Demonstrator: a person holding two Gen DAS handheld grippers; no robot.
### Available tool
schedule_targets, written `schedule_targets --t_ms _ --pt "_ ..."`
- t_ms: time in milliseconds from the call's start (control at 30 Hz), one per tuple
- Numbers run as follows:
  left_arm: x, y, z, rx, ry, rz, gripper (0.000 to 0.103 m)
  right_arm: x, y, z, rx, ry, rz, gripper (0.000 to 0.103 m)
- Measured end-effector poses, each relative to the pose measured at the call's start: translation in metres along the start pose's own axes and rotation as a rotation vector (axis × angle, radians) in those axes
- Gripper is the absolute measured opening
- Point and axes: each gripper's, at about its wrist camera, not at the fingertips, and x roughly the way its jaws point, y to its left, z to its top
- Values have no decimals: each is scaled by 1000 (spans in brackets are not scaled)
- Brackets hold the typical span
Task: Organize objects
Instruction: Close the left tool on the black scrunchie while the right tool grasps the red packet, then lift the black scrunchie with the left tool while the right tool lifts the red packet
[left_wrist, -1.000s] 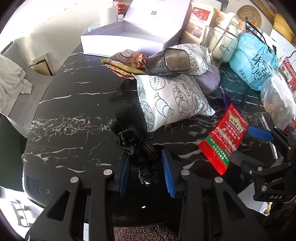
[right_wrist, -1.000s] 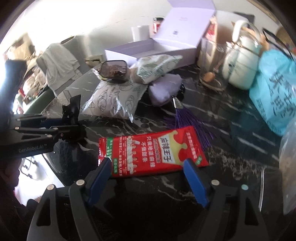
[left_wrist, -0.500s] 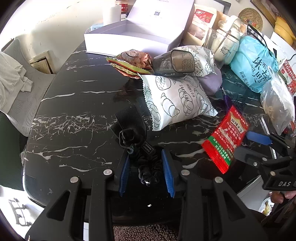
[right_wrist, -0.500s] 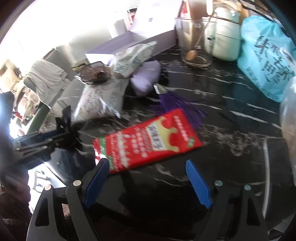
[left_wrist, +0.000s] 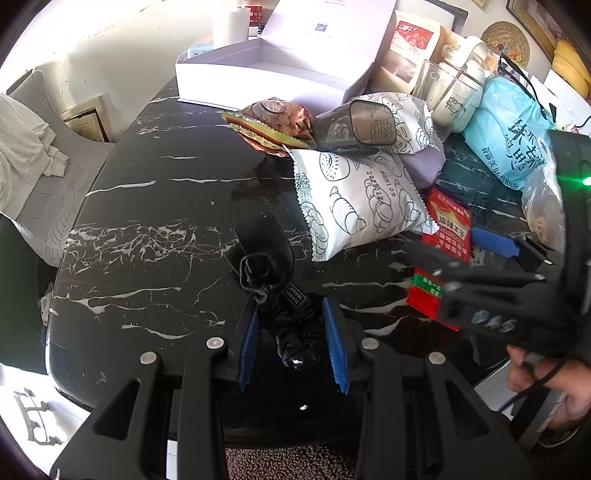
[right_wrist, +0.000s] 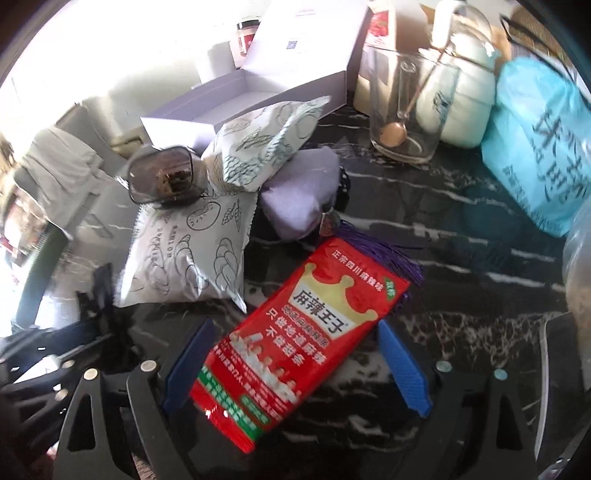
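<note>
My left gripper (left_wrist: 291, 332) is shut on a black scrunchie (left_wrist: 295, 332) that lies on the black marble table (left_wrist: 155, 229), next to a black pouch (left_wrist: 264, 254). My right gripper (right_wrist: 295, 354) is open, its blue fingers on either side of a red snack packet (right_wrist: 299, 336) lying flat on the table. The red packet (left_wrist: 448, 229) and the right gripper also show at the right of the left wrist view. White pastry bags (left_wrist: 354, 199) lie just beyond.
An open white box (left_wrist: 273, 77) stands at the back. A dark plastic cup (left_wrist: 354, 125), a brown snack packet (left_wrist: 273, 122), a purple pouch (right_wrist: 299, 192), a purple tassel (right_wrist: 373, 240), a glass jar (right_wrist: 402, 107), a white pot (right_wrist: 461, 92) and a blue bag (right_wrist: 543, 140) crowd the far side.
The right gripper swung round and moved forward, so the red packet now lies lengthwise between its open fingers. The left gripper has closed in on the scrunchie.
</note>
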Motion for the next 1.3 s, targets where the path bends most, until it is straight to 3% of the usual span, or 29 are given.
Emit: schedule_targets --t_ms 67,233,400,667,867,1100,1200,1300 --pt "0 -1 0 5 -1 6 32 3 8 -1 -41 -9 -28 94" --pt "1 -3 -1 9 0 14 32 -2 8 -9 -85 -23 -4 91" --pt "2 -7 0 18 3 15 32 -12 1 -17 -120 -20 23 72" --pt "3 -21 -3 50 15 5 32 -27 -14 -31 -165 11 79 58" --pt "2 -27 -5 56 22 6 32 -33 -31 -39 -157 26 90 60" --pt "2 -31 -6 68 27 21 32 -29 -27 -37 -82 5 85 80" --pt "2 -32 -6 72 25 24 32 -27 -14 -41 -158 -27 23 83" --pt "2 -32 -7 71 25 22 32 -27 -17 -43 -148 -35 34 81"
